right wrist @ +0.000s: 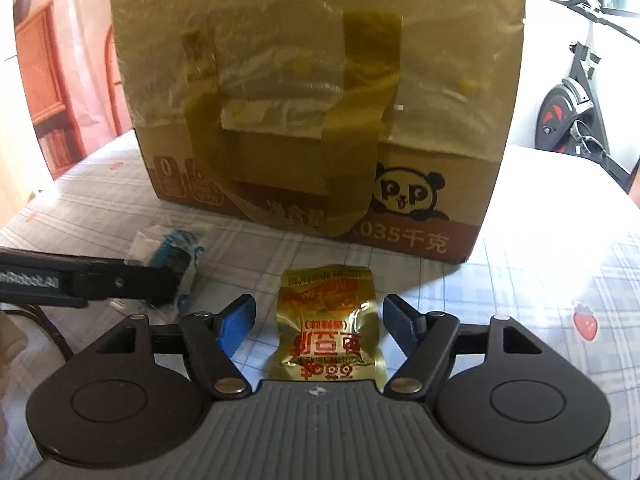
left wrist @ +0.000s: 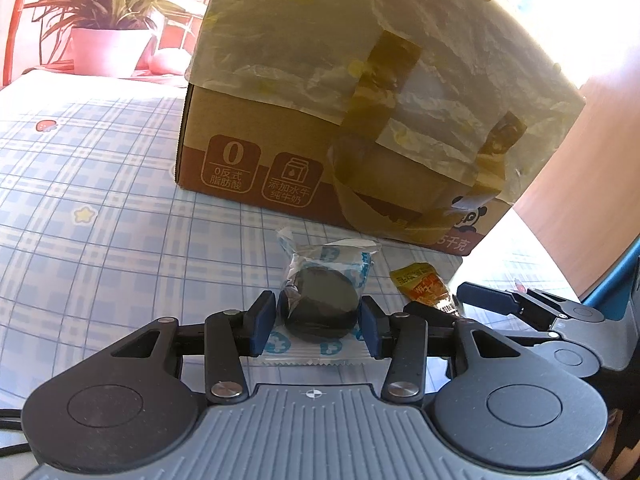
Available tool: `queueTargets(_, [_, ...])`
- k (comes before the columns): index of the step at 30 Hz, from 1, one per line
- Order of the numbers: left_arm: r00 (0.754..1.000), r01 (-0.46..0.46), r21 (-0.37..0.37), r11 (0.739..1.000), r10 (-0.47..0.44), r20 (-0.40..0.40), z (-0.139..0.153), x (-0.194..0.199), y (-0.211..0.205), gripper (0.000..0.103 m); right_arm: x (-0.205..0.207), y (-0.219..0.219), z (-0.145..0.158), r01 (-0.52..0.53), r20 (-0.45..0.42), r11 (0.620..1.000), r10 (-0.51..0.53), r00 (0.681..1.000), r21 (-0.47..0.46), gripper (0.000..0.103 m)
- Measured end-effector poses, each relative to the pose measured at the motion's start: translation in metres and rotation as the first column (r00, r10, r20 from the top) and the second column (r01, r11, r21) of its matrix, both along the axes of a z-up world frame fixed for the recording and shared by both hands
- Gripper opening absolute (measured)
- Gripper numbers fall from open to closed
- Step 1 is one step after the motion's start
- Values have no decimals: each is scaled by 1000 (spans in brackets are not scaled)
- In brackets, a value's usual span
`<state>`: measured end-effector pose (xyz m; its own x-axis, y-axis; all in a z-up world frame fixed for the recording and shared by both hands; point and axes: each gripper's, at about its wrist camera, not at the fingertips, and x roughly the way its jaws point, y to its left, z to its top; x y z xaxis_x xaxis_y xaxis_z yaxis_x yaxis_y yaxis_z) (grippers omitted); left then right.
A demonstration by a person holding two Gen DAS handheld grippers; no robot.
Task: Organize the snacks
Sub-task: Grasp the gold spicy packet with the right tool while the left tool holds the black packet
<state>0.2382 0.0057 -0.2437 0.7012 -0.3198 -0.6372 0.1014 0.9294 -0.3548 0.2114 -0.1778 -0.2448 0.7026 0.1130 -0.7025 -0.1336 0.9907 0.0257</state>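
A dark round cookie in a clear wrapper with blue print (left wrist: 320, 308) lies on the plaid tablecloth in front of a cardboard box (left wrist: 248, 128). My left gripper (left wrist: 318, 322) is closed on it, with a blue pad against each side of the cookie. A shiny yellow snack packet with red print (right wrist: 330, 324) lies flat between the fingers of my right gripper (right wrist: 319, 312), which stands open with a gap on both sides. The left wrist view shows the same yellow packet (left wrist: 424, 290) just right of the cookie. The box (right wrist: 432, 184) stands right behind both snacks.
The box is wrapped in crinkled plastic and brown tape and carries a panda print (right wrist: 408, 194). A potted plant (left wrist: 108, 32) stands at the far left of the table. An exercise bike (right wrist: 576, 100) is beyond the table on the right. Tablecloth (left wrist: 100, 208) stretches to the left.
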Motion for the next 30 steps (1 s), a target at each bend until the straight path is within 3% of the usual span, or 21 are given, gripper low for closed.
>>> queueTargets(4, [1000, 3, 12, 1000, -3, 7, 0, -1, -2, 49, 0, 0, -3, 22, 3, 1000, -22, 1000, -20, 73])
queueTargets(13, [1000, 2, 4, 1000, -2, 12, -1, -2, -1, 49, -2, -9, -3, 46, 16, 999, -46, 999, 2, 59])
queueTargets(17, [1000, 0, -4, 1000, 0, 11, -1, -2, -1, 49, -7, -7, 0, 5, 23, 1000, -5, 1000, 17, 55])
queueTargets(19, [1000, -2, -3, 1000, 2, 11, -1, -2, -2, 49, -11, 0, 0, -37, 30, 999, 37, 999, -1, 45])
queueTargets(23, [1000, -1, 4, 1000, 1, 13, -2, -2, -3, 49, -14, 8, 0, -71, 49, 997, 73, 996, -37, 44])
queueTargets(30, [1000, -1, 12, 1000, 1, 1, 2, 0, -5, 46, -19, 3, 2, -62, 81, 998, 63, 995, -8, 44])
